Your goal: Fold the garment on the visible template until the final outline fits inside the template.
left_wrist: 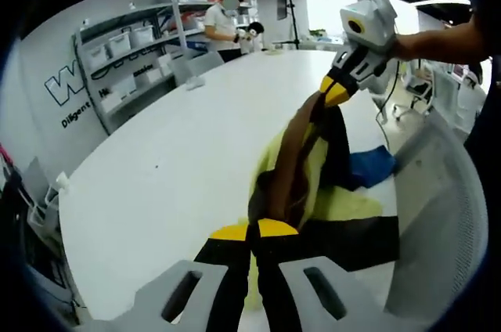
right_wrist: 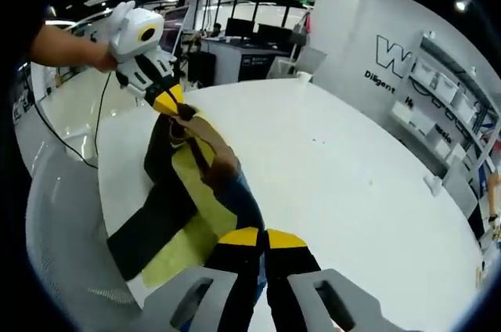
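both tools pinching garment (left_wrist: 313, 160) (black and yellow), white table (left_wrist: 172, 160)

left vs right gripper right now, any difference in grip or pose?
Barely any in grip. In the left gripper view, the left gripper is shut on the garment near the camera, while the right gripper pinches the garment's far end. The right gripper view mirrors this. Both have yellow-tipped jaws, shut on fabric, holding it stretched above the white table.

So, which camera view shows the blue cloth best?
The left gripper view: the blue cloth lies clear on the white table beside the yellow and black garment. In the right gripper view, just a blue edge peeks from under the garment.
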A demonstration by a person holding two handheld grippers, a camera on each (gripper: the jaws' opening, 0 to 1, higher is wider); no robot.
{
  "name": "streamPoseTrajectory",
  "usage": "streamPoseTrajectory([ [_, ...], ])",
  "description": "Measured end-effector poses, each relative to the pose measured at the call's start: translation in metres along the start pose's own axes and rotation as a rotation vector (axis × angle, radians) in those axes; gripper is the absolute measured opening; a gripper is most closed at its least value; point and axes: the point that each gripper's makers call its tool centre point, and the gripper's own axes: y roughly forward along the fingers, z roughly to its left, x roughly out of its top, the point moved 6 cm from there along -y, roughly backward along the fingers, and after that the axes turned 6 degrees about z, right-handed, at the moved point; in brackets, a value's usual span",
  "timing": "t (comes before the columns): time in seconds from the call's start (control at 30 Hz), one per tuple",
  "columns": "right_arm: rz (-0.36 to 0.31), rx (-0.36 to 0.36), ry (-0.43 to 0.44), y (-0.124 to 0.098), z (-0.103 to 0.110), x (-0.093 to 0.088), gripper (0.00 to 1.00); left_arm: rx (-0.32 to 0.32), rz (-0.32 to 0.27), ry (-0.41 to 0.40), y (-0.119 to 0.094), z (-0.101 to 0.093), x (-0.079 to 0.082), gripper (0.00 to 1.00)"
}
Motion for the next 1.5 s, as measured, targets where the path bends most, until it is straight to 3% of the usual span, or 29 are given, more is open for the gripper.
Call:
streamPoseTrajectory([
  [0.27, -0.007, -0.032, 0.027, 0.017, -0.022, 0.014, 0.00, 0.035, -0.013, -0.024, 0.015, 0.025, 0.006, 0.03],
  [0.6, -0.069, -0.019, 0.036, 0.045, -0.063, 0.034, 0.00, 0.147, 0.002, -0.067, 0.031, 0.055, 0.019, 0.03],
  [0.63, -0.097, 0.015, 0.106, 0.049, -0.065, 0.038, 0.00, 0.162, 0.014, -0.060, 0.035, 0.060, 0.019, 0.03],
  [0.7, -0.117, 0.038, 0.161, 0.054, -0.072, 0.041, 0.00, 0.178, 0.023, -0.058, 0.040, 0.067, 0.019, 0.03],
  [0.93, -0.092, 0.006, 0.150, 0.083, -0.097, 0.045, 0.00, 0.201, 0.036, -0.102, 0.067, 0.095, 0.024, 0.03],
  [1.23, -0.053, -0.015, 0.191, 0.112, -0.103, 0.044, 0.00, 0.218, 0.075, -0.105, 0.078, 0.101, 0.017, 0.03],
  [1.5, -0.032, -0.020, 0.225, 0.114, -0.099, 0.035, 0.00, 0.228, 0.083, -0.085, 0.081, 0.096, 0.018, 0.03],
])
